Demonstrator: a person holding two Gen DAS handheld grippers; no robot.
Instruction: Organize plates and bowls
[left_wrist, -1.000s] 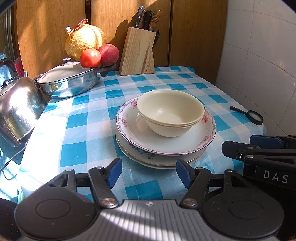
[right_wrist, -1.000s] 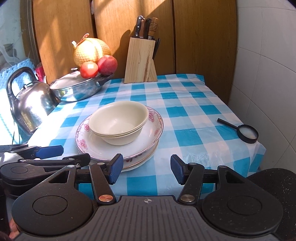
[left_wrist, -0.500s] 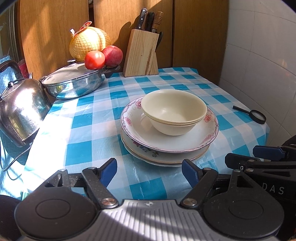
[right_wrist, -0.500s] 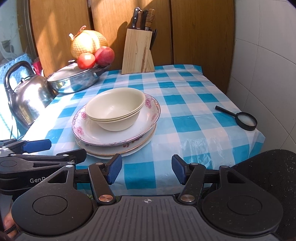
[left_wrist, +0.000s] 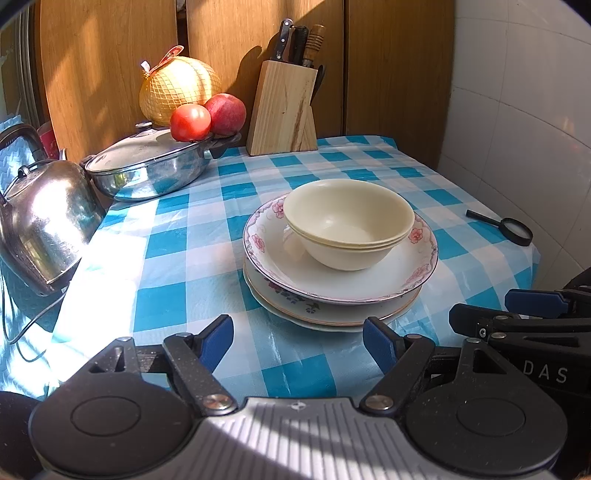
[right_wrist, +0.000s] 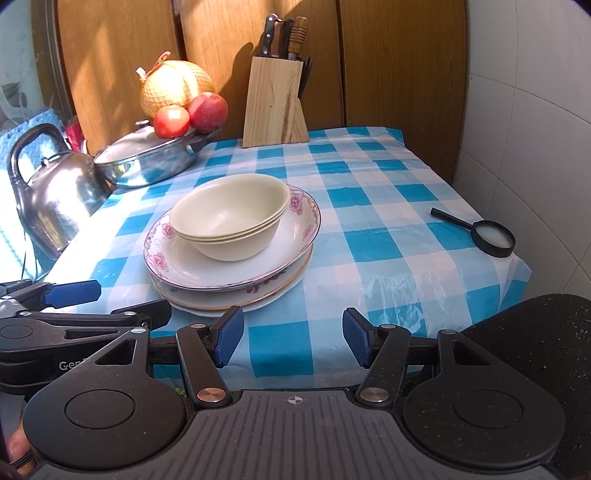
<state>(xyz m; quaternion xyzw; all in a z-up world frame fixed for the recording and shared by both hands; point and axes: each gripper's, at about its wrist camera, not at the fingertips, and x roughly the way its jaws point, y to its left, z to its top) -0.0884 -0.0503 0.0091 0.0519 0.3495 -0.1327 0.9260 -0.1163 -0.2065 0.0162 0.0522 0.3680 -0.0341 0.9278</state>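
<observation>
Stacked cream bowls (left_wrist: 347, 225) sit in a pink-flowered plate (left_wrist: 369, 280) that tops a stack of floral plates (left_wrist: 332, 314) on the blue checked tablecloth. The stack also shows in the right wrist view: bowls (right_wrist: 229, 218), plates (right_wrist: 229, 273). My left gripper (left_wrist: 297, 343) is open and empty at the table's near edge, short of the stack. My right gripper (right_wrist: 293, 339) is open and empty, just right of the stack's near rim. The right gripper shows at the right of the left wrist view (left_wrist: 517, 306), the left gripper at the left of the right wrist view (right_wrist: 85, 295).
A steel kettle (left_wrist: 44, 221) and a lidded pan (left_wrist: 147, 166) carrying a tomato, a peach and a netted pomelo stand at the left. A knife block (left_wrist: 284, 107) stands against the wooden back wall. A magnifying glass (right_wrist: 484, 234) lies near the right edge, by the tiled wall.
Both grippers have drawn back from the stack toward the table's near edge and stayed open. The stack has not moved.
</observation>
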